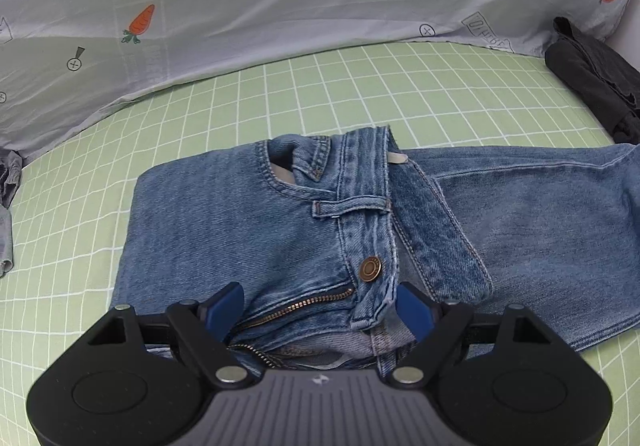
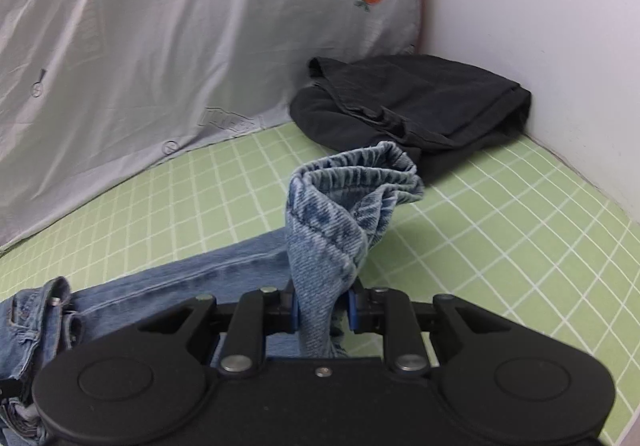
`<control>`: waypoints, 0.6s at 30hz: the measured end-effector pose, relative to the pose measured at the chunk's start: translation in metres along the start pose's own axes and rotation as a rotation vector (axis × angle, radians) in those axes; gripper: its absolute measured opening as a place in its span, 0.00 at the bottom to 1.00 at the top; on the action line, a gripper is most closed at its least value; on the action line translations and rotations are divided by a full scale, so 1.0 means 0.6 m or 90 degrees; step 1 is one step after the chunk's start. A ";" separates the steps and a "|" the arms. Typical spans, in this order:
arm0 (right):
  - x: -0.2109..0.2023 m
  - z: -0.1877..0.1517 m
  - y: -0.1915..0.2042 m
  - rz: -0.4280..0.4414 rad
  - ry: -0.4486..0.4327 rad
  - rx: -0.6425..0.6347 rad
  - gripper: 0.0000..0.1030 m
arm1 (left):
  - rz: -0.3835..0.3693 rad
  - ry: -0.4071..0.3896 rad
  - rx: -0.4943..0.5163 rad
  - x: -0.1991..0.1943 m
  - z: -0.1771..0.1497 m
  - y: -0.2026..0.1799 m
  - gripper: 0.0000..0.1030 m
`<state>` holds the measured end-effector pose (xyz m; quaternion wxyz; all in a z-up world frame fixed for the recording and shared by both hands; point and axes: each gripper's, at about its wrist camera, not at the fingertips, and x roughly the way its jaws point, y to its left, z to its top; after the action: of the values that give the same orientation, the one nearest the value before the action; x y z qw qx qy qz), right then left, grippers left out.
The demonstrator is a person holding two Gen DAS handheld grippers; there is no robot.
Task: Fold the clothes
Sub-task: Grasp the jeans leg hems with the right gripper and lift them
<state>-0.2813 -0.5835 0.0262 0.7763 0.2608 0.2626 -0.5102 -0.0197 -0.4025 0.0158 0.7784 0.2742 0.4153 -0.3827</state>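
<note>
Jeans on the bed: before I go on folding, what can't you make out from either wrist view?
- Left wrist: jeans fly bottom, hidden by left gripper; leg ends cut off at right edge.
- Right wrist: the denim cuff held in right gripper; the pinch point is hidden behind its body.
- Black garment: type unclear, bunched.

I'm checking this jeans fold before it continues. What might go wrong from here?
The right gripper pinches only a bunched leg hem of the jeans; the denim may slip out. The left gripper is open over the unzipped fly, so the waist is unpinned and may drag. The lifted hem could catch the black garment.
</note>
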 end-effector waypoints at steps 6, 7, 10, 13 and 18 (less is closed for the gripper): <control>-0.037 -0.014 0.107 0.052 -0.016 -0.037 0.21 | 0.012 -0.031 -0.028 -0.040 -0.021 0.077 0.81; -0.043 -0.017 0.124 0.060 -0.019 -0.042 0.21 | 0.014 -0.035 -0.033 -0.045 -0.024 0.091 0.81; -0.055 -0.030 0.174 0.083 -0.022 -0.049 0.21 | 0.016 -0.039 -0.046 -0.054 -0.036 0.133 0.81; -0.067 -0.044 0.220 0.107 -0.023 -0.047 0.21 | 0.018 -0.043 -0.058 -0.061 -0.049 0.175 0.81; -0.089 -0.062 0.301 0.147 -0.025 -0.047 0.21 | 0.013 -0.037 -0.063 -0.063 -0.071 0.236 0.81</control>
<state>-0.1371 -0.4615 0.0600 0.8439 0.2509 0.2341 -0.4124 0.0650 -0.2782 0.0420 0.8065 0.2283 0.4080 -0.3618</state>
